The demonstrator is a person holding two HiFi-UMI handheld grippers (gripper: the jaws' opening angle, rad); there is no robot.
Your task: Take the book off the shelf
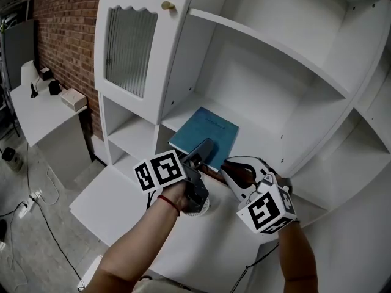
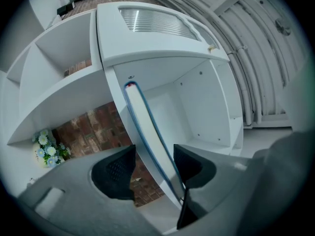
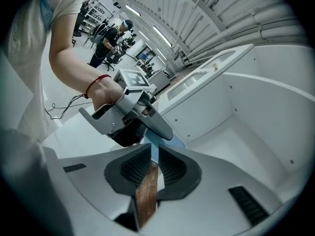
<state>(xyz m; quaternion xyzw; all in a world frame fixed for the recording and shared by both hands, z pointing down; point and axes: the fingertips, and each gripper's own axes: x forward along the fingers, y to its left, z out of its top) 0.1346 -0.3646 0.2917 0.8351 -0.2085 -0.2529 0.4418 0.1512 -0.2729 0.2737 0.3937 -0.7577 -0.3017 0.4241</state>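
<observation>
A teal book [image 1: 211, 130] lies tilted on the white shelf [image 1: 269, 145], its near edge sticking out toward me. My left gripper [image 1: 203, 148] is at that edge, one jaw above the cover. In the left gripper view the book [image 2: 150, 136] runs edge-on between the wide jaws of the left gripper [image 2: 153, 168]; brick shows between the left pad and the book, so the gripper is open. My right gripper [image 1: 230, 166] holds the same edge a little to the right. In the right gripper view its jaws [image 3: 154, 168] are shut narrowly on the book [image 3: 146, 193], a brown strip and a white-blue edge showing between the pads.
A cabinet door with ribbed glass [image 1: 131, 47] and a round knob [image 1: 166, 6] stands left of the shelf bay. A white ledge [image 1: 116, 203] lies below my arms. A side table [image 1: 46, 112] with small items sits by the brick wall. Cables trail on the floor [image 1: 36, 197].
</observation>
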